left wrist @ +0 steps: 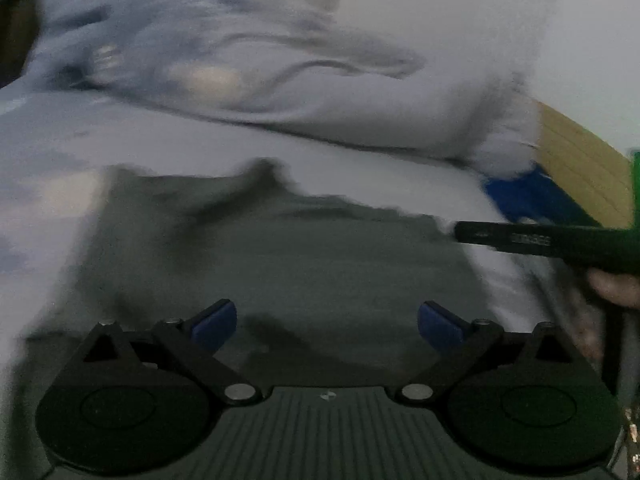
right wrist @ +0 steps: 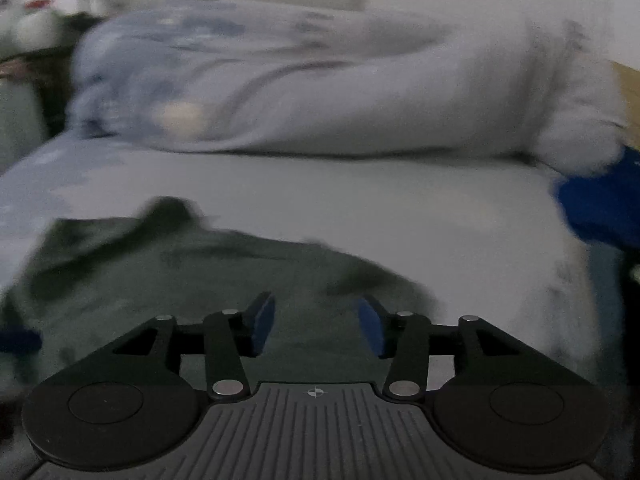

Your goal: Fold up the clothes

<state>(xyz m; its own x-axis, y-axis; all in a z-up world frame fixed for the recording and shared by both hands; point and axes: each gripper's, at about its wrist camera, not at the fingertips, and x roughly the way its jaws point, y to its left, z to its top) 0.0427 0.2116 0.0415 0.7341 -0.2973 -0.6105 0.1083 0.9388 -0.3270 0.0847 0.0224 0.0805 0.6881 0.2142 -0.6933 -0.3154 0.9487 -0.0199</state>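
Note:
A dark grey-green garment [left wrist: 288,248] lies spread flat on a pale bed sheet [left wrist: 360,164]. My left gripper [left wrist: 326,326] hovers over its near part, wide open and empty. In the right wrist view the same garment [right wrist: 192,276] lies left of centre, and my right gripper [right wrist: 316,322] is open and empty above its right edge. The right gripper's black body [left wrist: 560,240] shows at the right of the left wrist view, held by a hand [left wrist: 618,290]. Both views are motion-blurred.
A rumpled pale blue patterned duvet [left wrist: 224,64] is heaped across the back of the bed [right wrist: 300,88]. A blue cloth item [right wrist: 604,204] lies at the right edge, also in the left wrist view [left wrist: 524,196]. A wooden board [left wrist: 580,160] stands behind it.

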